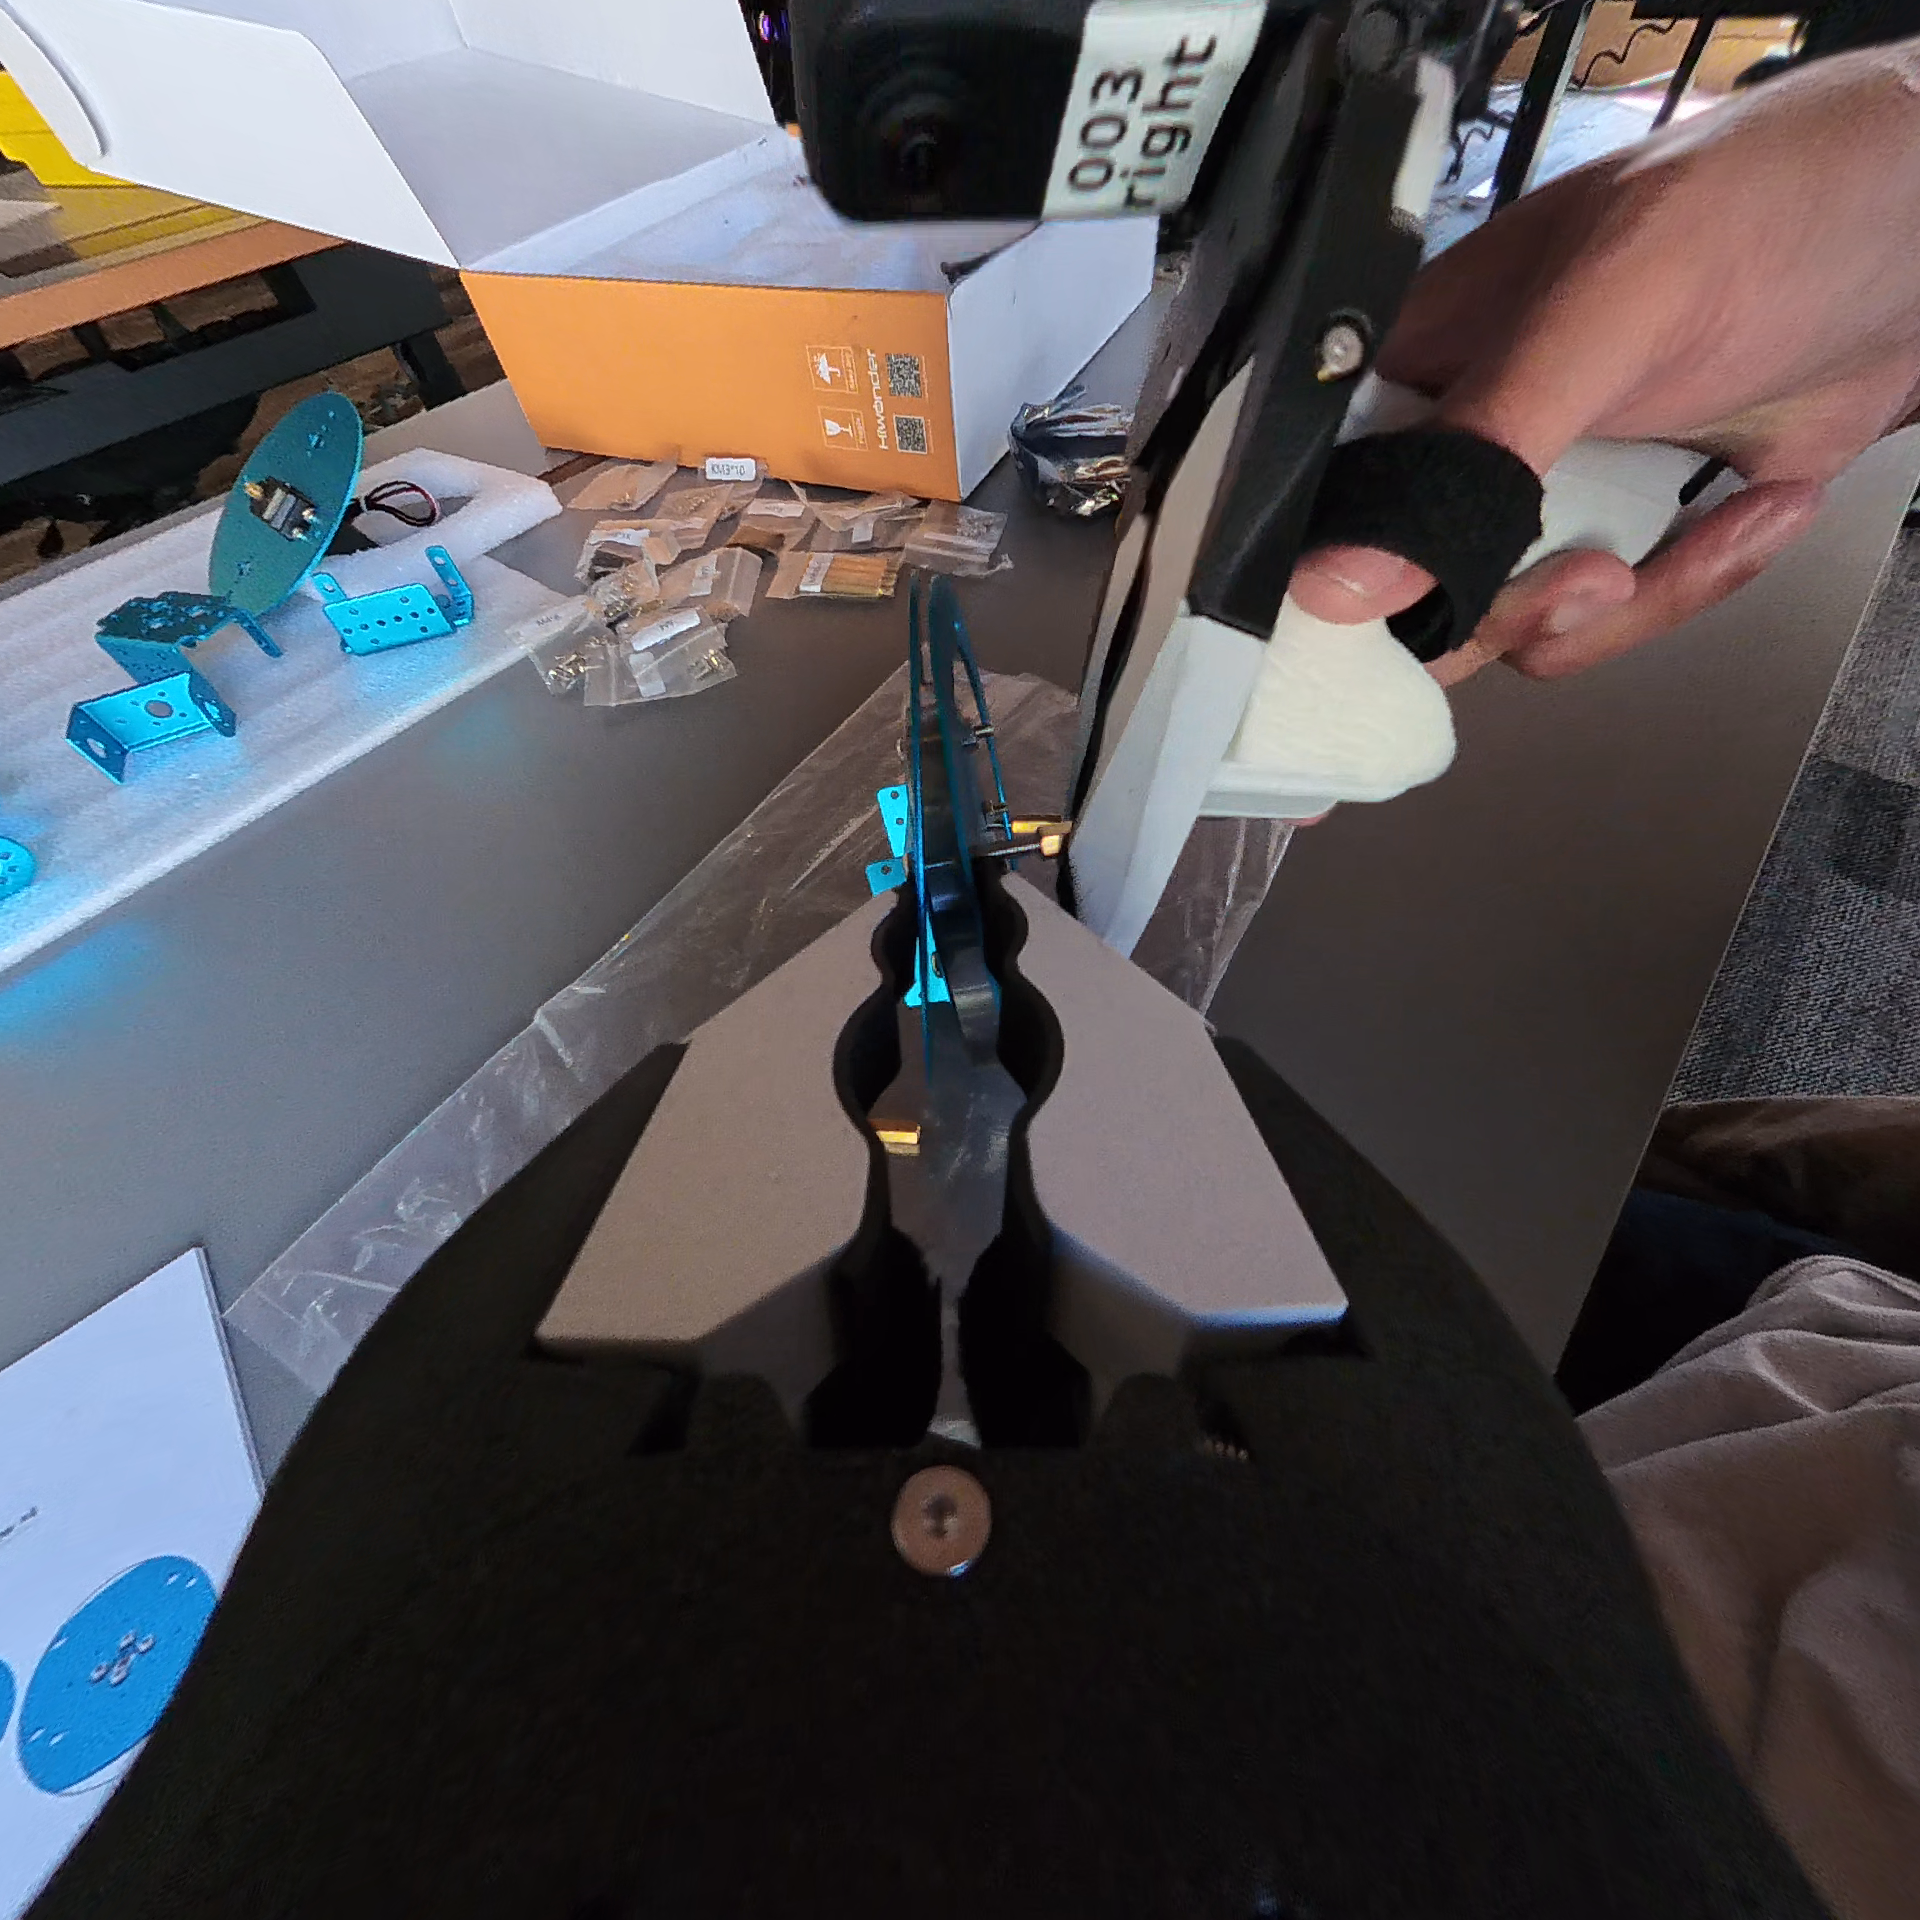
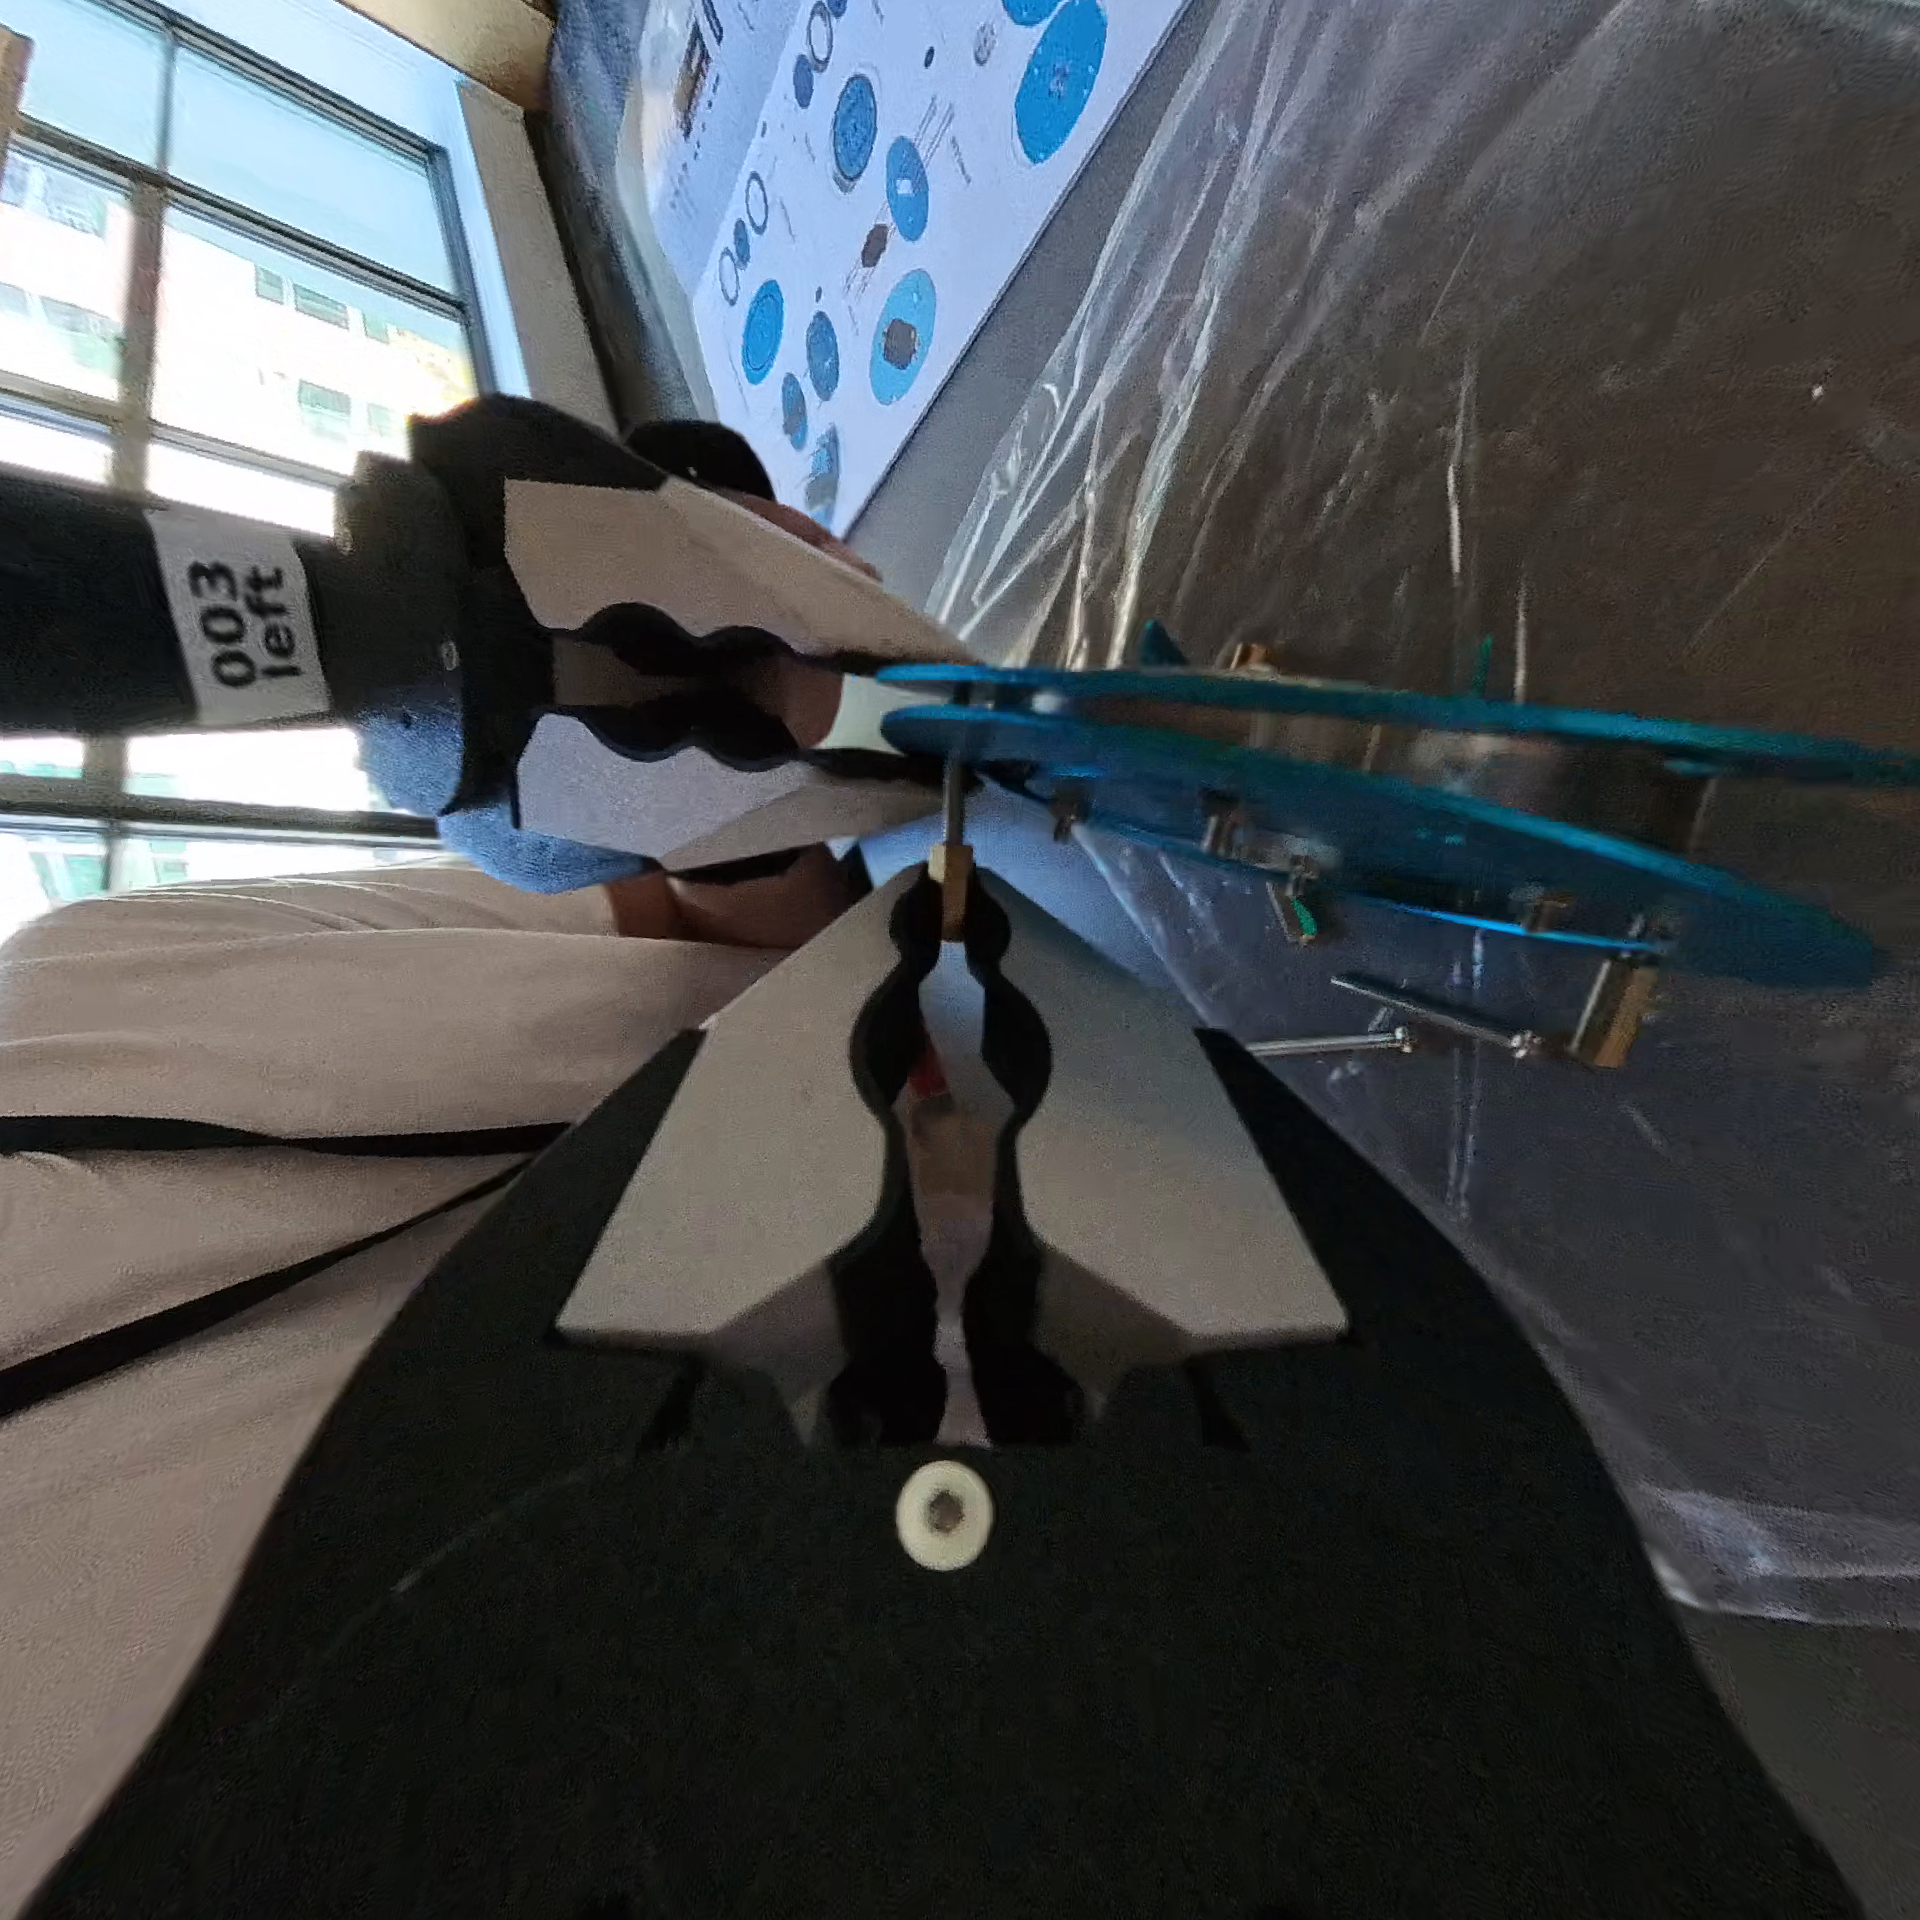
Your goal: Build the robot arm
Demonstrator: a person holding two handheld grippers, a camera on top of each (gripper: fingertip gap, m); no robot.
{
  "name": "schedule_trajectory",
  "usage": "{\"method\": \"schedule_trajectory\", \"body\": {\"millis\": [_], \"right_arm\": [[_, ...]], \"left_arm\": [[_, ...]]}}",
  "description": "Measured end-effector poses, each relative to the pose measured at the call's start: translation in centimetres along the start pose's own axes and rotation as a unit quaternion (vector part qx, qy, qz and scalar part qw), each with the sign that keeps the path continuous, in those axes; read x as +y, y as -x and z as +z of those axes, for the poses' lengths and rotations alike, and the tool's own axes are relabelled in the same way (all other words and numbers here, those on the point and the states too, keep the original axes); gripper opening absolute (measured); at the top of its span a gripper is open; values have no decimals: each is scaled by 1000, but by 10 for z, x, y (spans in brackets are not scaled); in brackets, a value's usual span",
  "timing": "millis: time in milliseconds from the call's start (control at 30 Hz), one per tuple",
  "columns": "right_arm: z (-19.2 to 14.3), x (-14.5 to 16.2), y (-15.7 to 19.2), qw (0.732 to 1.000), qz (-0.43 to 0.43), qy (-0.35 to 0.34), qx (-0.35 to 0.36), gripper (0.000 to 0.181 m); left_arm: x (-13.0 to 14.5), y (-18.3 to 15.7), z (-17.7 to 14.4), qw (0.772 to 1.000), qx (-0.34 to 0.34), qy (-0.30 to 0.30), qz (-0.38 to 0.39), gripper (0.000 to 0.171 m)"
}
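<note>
Your left claw (image 1: 951,914) is closed narrow on the rim of the blue disc pair (image 1: 940,727), holding it edge-up above the clear plastic sheet (image 1: 727,935) on the bench (image 1: 468,935). Your right claw (image 2: 951,914) is nearly shut, pinching a brass standoff (image 2: 952,878) that sits on a thin screw coming through the rim of the nearer disc. By the look of it the assembly is partway built. The two discs are already spaced apart and joined, and several standoffs and screw ends stand along the lower face. One long screw (image 2: 1330,1044) juts out sideways near the far standoff, and I cannot tell whether it is seated. Other parts lie unused: blue brackets (image 1: 390,618) on white foam, a second blue disc with a servo (image 1: 286,499), and small bags of hardware (image 1: 665,613) beside the orange-and-white box (image 1: 727,384). Only the left wrist view shows those spare parts and your hand (image 1: 1662,364) on the right tool. Only the right wrist view shows the pinch on the standoff, the row of fittings under the disc, and the full spread of the printed sheet (image 2: 883,208) with its blue diagrams.
</note>
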State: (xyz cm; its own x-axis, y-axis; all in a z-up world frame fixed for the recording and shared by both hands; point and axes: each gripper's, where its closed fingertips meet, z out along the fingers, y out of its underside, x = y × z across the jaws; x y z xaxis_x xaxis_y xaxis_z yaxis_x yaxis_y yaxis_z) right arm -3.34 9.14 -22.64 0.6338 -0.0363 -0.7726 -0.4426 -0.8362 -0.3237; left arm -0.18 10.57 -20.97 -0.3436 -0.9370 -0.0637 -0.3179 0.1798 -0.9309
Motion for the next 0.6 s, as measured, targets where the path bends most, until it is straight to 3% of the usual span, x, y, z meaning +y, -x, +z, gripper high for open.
{"method": "schedule_trajectory", "body": {"millis": [100, 167, 300, 400, 433, 467, 500, 533, 600], "right_arm": [[-3, -3, -12, 983, -124, -9, 134, 7], [-8, -6, -24, 940, -221, 1, 261, 26], [-10, -6, -30, 800, -392, 47, 452, 26], [-25, -20, -34, 666, -473, 67, 572, 3], [-27, -22, -35, 641, -489, 71, 587, 0], [-27, -22, -35, 639, -491, 77, 587, 0], [-25, -18, -37, 659, -478, 86, 574, 0], [-21, -14, -39, 697, -453, 90, 549, 0], [-11, -6, -37, 804, -374, 74, 456, 0]], "left_arm": [[0, 0, 0, 1000, 0, 1, -2, 11], [0, -1, -1, 1000, -2, 3, -1, 11], [0, -2, -1, 1000, -2, 2, 1, 11], [0, -2, -1, 1000, -1, 3, 0, 11], [0, -2, -1, 1000, -1, 3, 0, 11], [0, -3, -1, 1000, -1, 3, 1, 11], [0, -4, -1, 1000, 0, 2, 3, 11], [0, -5, -1, 1000, 1, 1, 6, 11], [-1, -6, -1, 1000, 0, 1, 8, 11]]}}
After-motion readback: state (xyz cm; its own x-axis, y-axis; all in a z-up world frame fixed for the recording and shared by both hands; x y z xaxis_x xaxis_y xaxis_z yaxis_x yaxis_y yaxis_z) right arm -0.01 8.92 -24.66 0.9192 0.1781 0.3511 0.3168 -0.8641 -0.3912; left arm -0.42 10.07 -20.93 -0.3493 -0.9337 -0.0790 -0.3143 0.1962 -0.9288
